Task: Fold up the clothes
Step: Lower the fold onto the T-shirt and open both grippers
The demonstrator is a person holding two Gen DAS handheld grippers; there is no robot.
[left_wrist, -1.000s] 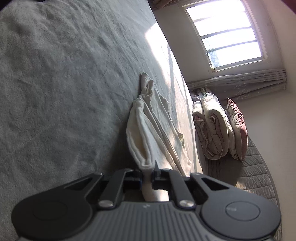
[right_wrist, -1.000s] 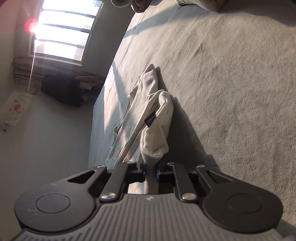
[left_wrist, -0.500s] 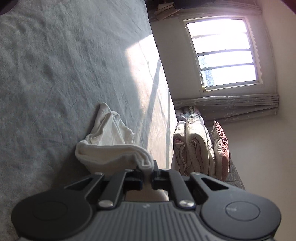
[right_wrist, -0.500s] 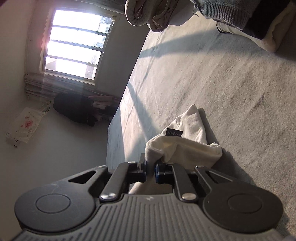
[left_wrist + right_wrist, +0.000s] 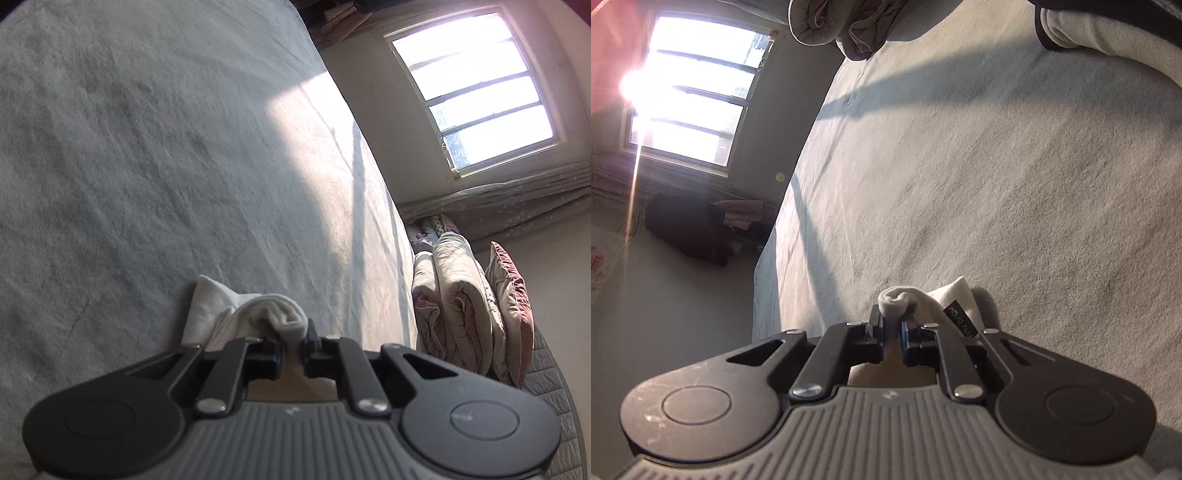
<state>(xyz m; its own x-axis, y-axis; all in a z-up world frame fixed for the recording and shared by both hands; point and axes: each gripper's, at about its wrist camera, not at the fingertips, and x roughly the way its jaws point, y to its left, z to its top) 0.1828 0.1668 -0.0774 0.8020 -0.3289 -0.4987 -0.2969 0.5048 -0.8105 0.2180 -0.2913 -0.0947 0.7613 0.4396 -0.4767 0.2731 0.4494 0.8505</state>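
A cream-white garment (image 5: 236,317) lies bunched on the grey bed cover (image 5: 147,166). My left gripper (image 5: 293,349) is shut on a rolled edge of it, and most of the cloth is hidden under the gripper body. In the right wrist view my right gripper (image 5: 893,334) is shut on another rolled edge of the same garment (image 5: 923,306). A small black label (image 5: 960,321) shows on the cloth just right of the fingers.
Folded quilts and a pillow (image 5: 469,310) are stacked at the bed's far side under the window (image 5: 476,85). In the right wrist view more folded clothes (image 5: 1115,33) lie at the top right and a rolled quilt (image 5: 846,26) at the top. A dark bag (image 5: 687,229) sits by the wall.
Both grippers have carried the garment edges forward over the rest of the cloth. The long stretched garment seen a second ago is now a short bunch close under the fingers.
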